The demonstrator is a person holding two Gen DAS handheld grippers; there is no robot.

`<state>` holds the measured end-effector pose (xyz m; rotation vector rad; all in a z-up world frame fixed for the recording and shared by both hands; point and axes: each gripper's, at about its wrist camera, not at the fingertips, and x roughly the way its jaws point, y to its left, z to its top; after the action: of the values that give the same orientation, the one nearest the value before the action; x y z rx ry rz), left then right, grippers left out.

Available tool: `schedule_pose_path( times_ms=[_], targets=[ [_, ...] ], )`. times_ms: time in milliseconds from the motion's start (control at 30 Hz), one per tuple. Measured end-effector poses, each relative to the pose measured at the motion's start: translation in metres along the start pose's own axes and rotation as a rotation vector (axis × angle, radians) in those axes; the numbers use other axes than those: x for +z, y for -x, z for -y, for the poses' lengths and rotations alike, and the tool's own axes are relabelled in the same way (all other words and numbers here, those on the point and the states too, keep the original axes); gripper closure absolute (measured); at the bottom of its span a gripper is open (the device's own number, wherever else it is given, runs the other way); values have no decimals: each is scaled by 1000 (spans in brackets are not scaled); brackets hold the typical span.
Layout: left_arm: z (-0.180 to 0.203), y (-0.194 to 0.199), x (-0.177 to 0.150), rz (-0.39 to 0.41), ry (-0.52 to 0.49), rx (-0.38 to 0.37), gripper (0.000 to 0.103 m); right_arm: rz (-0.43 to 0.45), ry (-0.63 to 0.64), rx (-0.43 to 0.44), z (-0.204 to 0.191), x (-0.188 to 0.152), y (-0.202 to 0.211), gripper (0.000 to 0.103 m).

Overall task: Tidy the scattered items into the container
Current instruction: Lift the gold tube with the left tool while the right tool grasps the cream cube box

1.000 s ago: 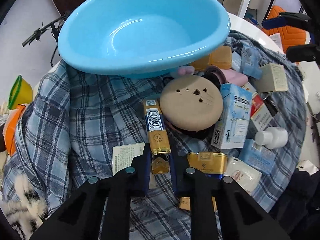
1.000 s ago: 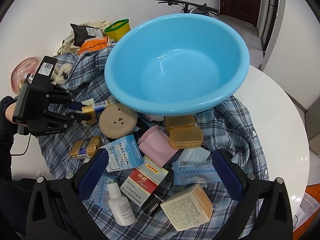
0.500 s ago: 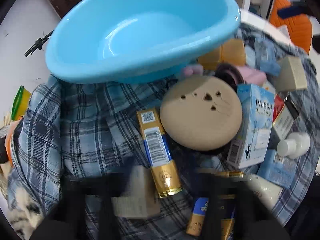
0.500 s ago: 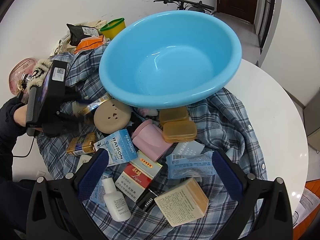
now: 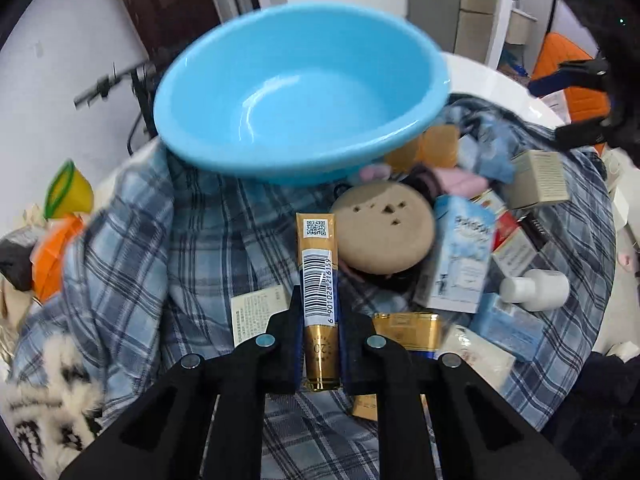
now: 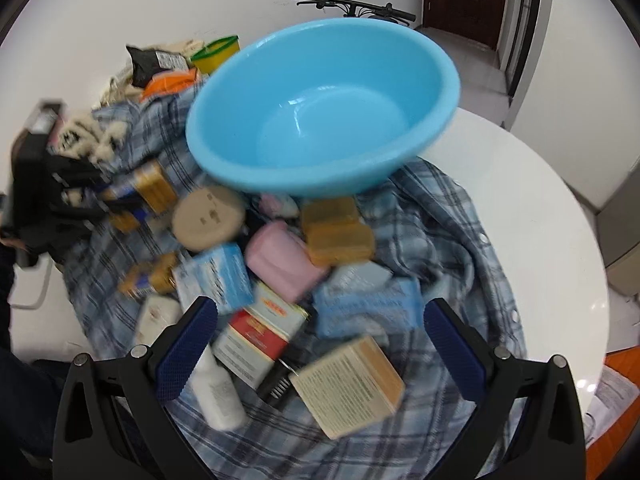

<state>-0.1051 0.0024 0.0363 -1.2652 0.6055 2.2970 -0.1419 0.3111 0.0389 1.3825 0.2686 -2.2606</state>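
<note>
My left gripper (image 5: 320, 312) is shut on a long gold and blue box (image 5: 318, 280) with a barcode, held off the plaid cloth and pointing at the empty blue basin (image 5: 304, 92). The basin also shows in the right wrist view (image 6: 324, 108). My right gripper (image 6: 316, 328) is open and empty above the pile: a beige carton (image 6: 348, 384), a red and white box (image 6: 256, 340), a white bottle (image 6: 218, 392), a pink case (image 6: 280, 260). The left gripper (image 6: 116, 204) shows blurred at the left there.
A tan round disc (image 5: 384, 232), a pale blue carton (image 5: 460, 260), amber boxes (image 6: 336, 232) and a second gold pack (image 5: 408, 332) lie on the plaid cloth (image 5: 132, 248) over a white round table (image 6: 540, 220). A yellow cup (image 5: 68, 192) stands at the far left.
My left gripper has gripped the gold and blue box further along and lifted it off the cloth, toward the basin. The right gripper has shifted a little; its view is blurred.
</note>
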Motion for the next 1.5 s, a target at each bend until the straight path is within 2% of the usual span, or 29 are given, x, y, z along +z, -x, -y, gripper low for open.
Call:
schedule_pose_path(
  times_ms=[100, 200, 367, 667, 700, 733, 800, 1067, 1500],
  targets=[
    [11, 8, 2, 18, -15, -14, 88, -20, 28, -43, -1, -20, -3, 0],
    [22, 5, 6, 18, -35, -25, 88, -45, 99, -60, -9, -37, -10, 0],
    [24, -3, 7, 5, -30, -48, 88, -73, 232, -139, -20, -52, -24, 0],
    [21, -2, 5, -5, -26, -40, 88, -87, 245, -161, -16, -57, -33, 1],
    [21, -1, 5, -5, -29, -39, 88, -86, 248, -162, -16, -58, -33, 13],
    [21, 0, 5, -2, -29, -37, 88, -80, 255, -164, -16, -59, -33, 41],
    [21, 2, 5, 3, -29, -32, 88, -68, 267, -190, -17, -61, -32, 43],
    [21, 17, 4, 27, -37, -16, 87, -18, 240, -167, -25, -57, -11, 45],
    [24, 30, 0, 53, 4, -11, 87, 100, 119, -88, -33, -44, 20, 45]
  ],
)
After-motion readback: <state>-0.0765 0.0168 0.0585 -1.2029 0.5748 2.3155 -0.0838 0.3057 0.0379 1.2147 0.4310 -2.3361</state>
